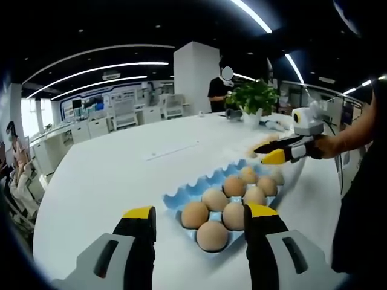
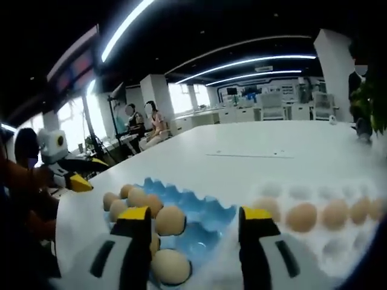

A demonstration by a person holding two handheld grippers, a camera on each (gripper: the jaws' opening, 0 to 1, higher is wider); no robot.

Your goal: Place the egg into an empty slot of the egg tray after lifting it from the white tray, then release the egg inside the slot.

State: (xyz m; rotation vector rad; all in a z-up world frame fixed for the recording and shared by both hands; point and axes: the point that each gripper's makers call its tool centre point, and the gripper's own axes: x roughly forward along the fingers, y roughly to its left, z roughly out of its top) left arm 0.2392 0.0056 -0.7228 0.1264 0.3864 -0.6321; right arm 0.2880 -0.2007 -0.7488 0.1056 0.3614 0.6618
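Both grippers stand with jaws spread and nothing between them: the left gripper [image 1: 198, 225] hangs just short of the blue egg tray [image 1: 181, 196], whose near corner eggs [image 1: 212, 235] lie between its fingertips. Between the right gripper [image 2: 195, 222] fingertips sit the blue tray's bare slots [image 2: 208, 220], with the white tray [image 2: 338, 241] and its row of eggs [image 2: 301, 217] just beside. Wide bare tabletop [image 1: 109, 175] stretches past both trays toward the far edge.

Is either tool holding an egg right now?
No. The left tool is open with nothing between its jaws, above the blue egg tray. The right tool is open and empty too.
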